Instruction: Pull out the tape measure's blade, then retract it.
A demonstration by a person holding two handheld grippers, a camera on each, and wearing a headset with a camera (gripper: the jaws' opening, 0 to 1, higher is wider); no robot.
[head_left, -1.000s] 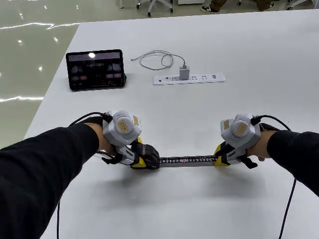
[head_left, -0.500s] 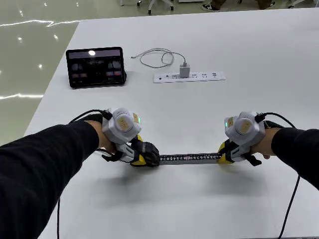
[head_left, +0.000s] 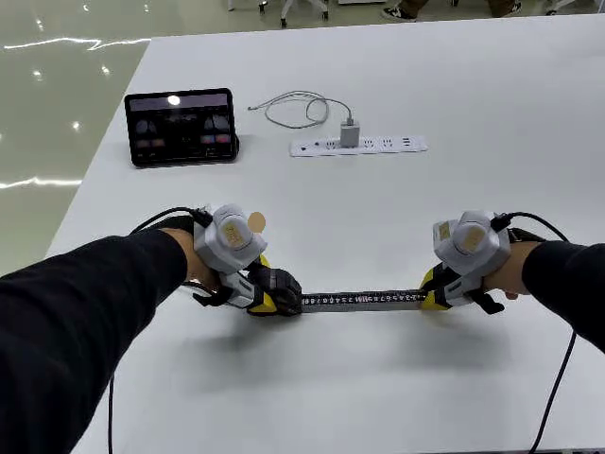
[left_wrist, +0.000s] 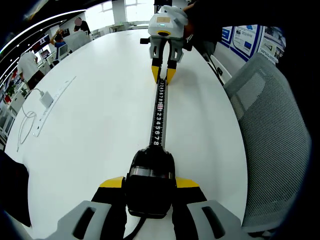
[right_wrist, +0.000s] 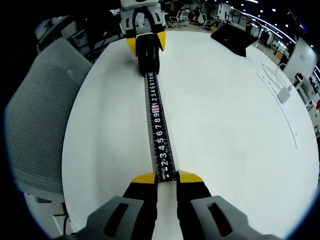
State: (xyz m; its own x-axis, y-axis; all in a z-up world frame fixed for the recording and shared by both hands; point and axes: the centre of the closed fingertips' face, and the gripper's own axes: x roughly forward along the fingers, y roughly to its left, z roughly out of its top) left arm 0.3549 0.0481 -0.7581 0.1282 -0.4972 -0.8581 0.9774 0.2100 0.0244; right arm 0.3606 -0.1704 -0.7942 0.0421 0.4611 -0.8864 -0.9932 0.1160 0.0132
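Tape measure point(left_wrist: 150, 186) sits clenched between my left gripper's point(left_wrist: 150, 183) fingers, resting on the table point(head_left: 397, 218). Its blade point(right_wrist: 157, 115) lies flat from those fingers to my right gripper point(right_wrist: 166, 177), whose fingers pinch the tip. Well beyond both lie a power strip point(head_left: 359, 148) and a tablet point(head_left: 181, 130).

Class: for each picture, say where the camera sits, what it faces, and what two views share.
Head view: head-worn, facing forward and down at the table; sleeves show.
Left gripper view: on the left gripper, facing the right gripper; own jaws clamp the case.
Right gripper view: on the right gripper, facing the left gripper; own jaws pinch the blade.
Both gripper views share the blade.
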